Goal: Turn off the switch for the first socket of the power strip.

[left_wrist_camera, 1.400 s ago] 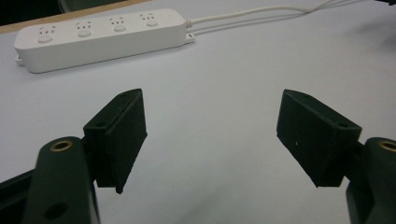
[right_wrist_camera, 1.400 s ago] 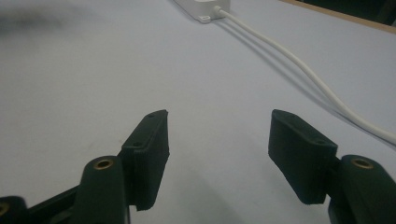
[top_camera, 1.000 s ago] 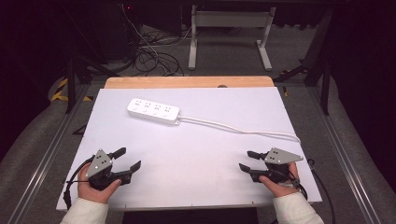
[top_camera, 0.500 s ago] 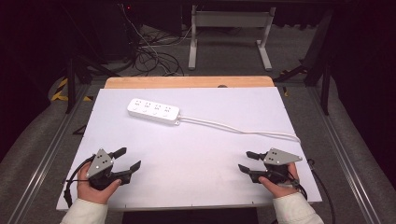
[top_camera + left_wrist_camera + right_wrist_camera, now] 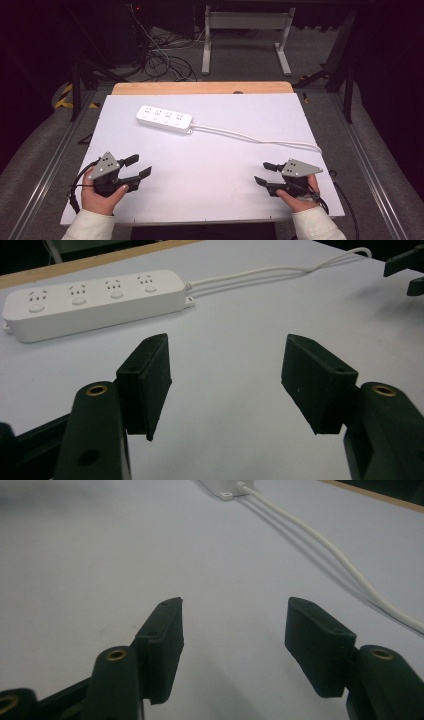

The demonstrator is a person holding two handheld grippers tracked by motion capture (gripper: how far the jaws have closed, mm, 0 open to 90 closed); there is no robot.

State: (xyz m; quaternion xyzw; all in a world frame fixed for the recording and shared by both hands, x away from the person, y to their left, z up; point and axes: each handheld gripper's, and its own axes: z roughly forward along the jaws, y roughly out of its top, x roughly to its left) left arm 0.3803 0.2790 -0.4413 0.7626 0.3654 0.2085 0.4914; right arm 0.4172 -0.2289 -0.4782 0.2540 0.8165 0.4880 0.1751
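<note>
Both grippers empty; left gripper (image 5: 137, 167) just closing partway.

Dark room. Grey floor (image 5: 40, 150). White table top (image 5: 225, 165) with wooden far edge (image 5: 200, 88). Behind: white desk frame (image 5: 245, 35), black cable tangle (image 5: 160, 60), yellow-black hazard tape (image 5: 64, 95).

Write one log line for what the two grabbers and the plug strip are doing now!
left gripper: open, jaws just closing, nothing between | right gripper: open, empty | power strip: untouched at table's far side, cord trailing right
</note>
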